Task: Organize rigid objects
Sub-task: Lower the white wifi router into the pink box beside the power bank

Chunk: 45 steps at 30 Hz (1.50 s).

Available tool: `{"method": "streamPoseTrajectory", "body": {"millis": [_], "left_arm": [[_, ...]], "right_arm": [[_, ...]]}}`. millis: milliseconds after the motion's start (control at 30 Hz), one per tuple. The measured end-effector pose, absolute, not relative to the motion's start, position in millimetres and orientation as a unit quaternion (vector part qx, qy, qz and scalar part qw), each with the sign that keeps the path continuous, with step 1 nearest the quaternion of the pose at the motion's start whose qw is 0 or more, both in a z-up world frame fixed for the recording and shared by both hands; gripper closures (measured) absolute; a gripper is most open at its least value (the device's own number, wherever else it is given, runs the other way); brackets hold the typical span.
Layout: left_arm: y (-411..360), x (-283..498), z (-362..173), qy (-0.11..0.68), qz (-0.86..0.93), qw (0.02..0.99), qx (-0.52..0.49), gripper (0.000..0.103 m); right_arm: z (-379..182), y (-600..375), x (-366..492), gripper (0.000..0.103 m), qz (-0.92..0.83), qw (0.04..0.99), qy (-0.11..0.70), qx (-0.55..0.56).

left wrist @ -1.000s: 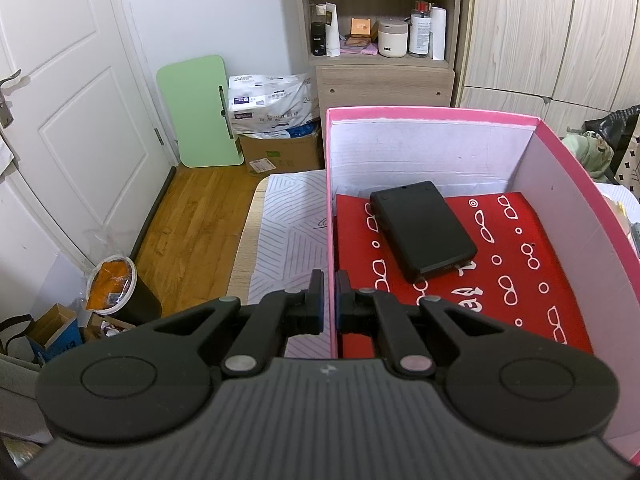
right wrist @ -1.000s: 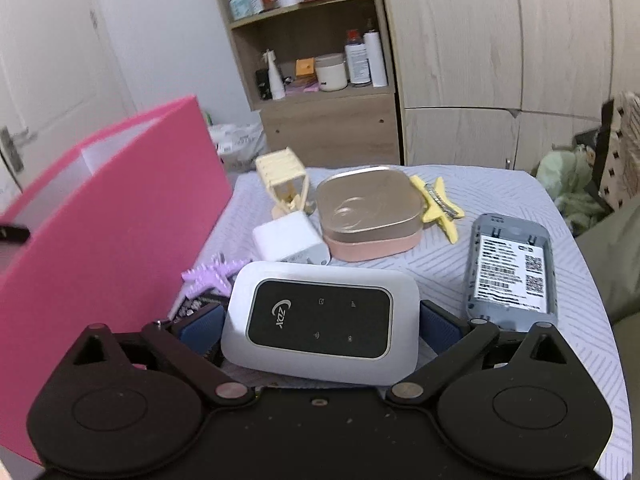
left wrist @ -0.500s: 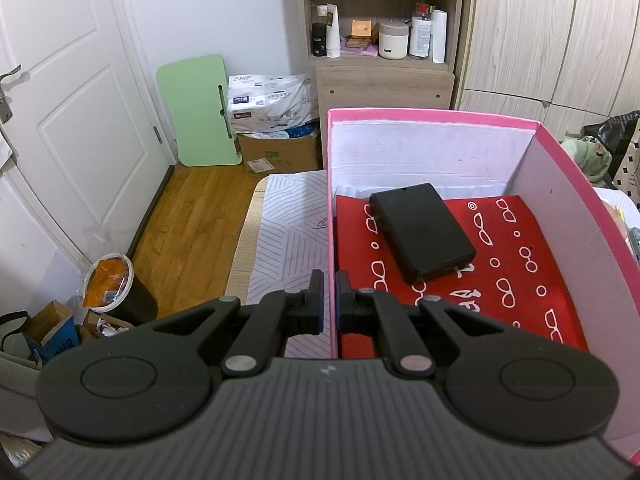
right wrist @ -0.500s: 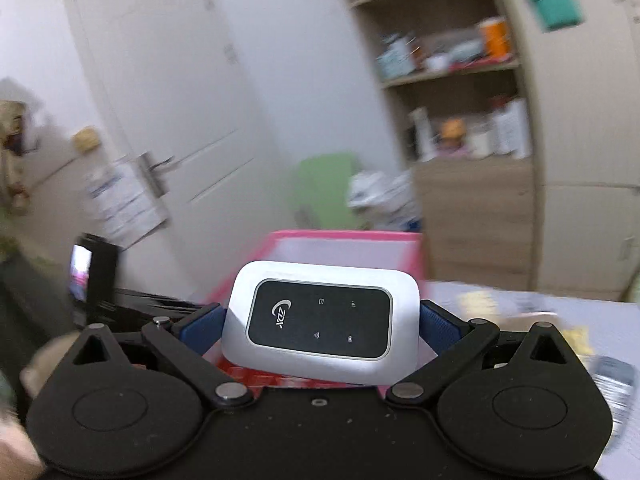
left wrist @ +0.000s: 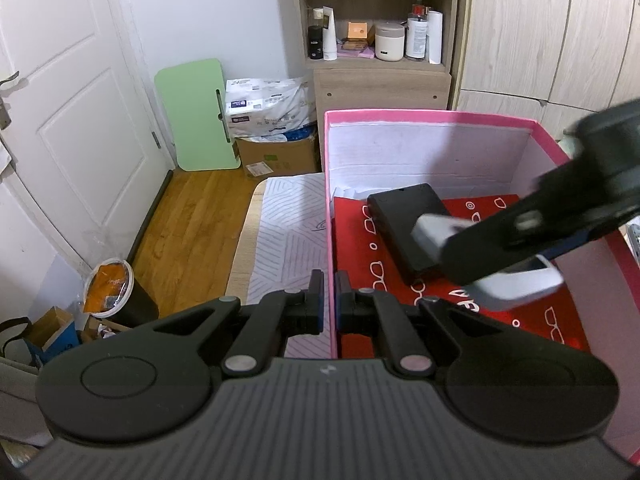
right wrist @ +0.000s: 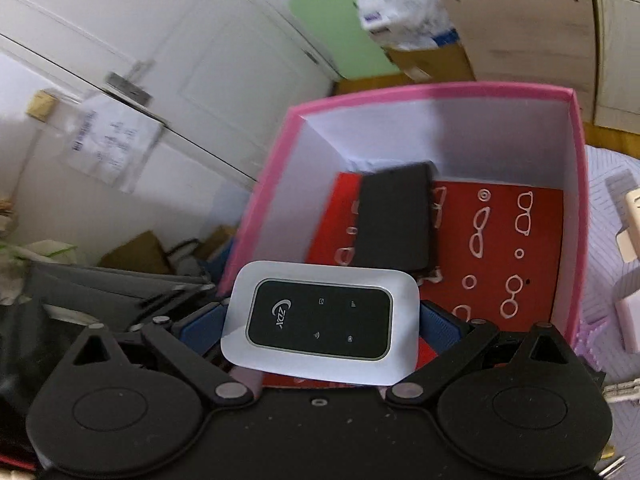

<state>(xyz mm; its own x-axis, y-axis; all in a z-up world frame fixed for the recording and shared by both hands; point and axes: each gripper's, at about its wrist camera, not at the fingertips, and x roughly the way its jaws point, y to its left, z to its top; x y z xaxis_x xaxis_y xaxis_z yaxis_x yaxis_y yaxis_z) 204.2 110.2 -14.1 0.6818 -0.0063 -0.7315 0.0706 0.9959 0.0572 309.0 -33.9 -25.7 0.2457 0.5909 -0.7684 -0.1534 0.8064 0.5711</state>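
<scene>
My left gripper [left wrist: 328,300] is pinched onto the near wall of the pink box [left wrist: 424,114], one finger outside and one inside, pads pressed against the thin card; just ahead of it and to its right, inside the box, a black case [left wrist: 400,228] lies flat on the red lining printed with white spectacles [left wrist: 360,264]; to the left of this gripper a striped cloth [left wrist: 288,236] covers the bench beside the box. My right gripper [right wrist: 320,320] is clamped on a white pocket router [right wrist: 320,324], blue pads bearing on its two short ends, dark face with small icons turned up; in the left wrist view I see that gripper [left wrist: 516,240] reaching in over the box from the right, blurred, with the router [left wrist: 512,280] hanging above the lining, just beside the black case [right wrist: 396,220]; I cannot tell whether the router touches anything below it. Ahead of the right gripper the pink box [right wrist: 436,90] stands open.
</scene>
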Motion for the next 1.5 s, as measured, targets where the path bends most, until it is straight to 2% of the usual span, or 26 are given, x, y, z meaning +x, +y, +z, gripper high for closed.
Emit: {"method": "streamPoseTrajectory", "body": {"millis": [500, 867, 1267, 1500], "left_arm": [[116, 205, -14, 0.398, -0.031, 0.917, 0.015, 0.098], [110, 201, -13, 0.387, -0.021, 0.921, 0.038, 0.098], [111, 200, -13, 0.386, -0.02, 0.921, 0.043, 0.098], [111, 201, -13, 0.387, -0.019, 0.921, 0.045, 0.098]], "right_arm": [[-63, -15, 331, 0.0, 0.212, 0.725, 0.628, 0.187], [-57, -22, 336, 0.0, 0.182, 0.733, 0.621, 0.21], [18, -50, 272, 0.001, 0.251, 0.796, 0.517, 0.188], [59, -81, 185, 0.001, 0.244, 0.885, 0.38, 0.113]]}}
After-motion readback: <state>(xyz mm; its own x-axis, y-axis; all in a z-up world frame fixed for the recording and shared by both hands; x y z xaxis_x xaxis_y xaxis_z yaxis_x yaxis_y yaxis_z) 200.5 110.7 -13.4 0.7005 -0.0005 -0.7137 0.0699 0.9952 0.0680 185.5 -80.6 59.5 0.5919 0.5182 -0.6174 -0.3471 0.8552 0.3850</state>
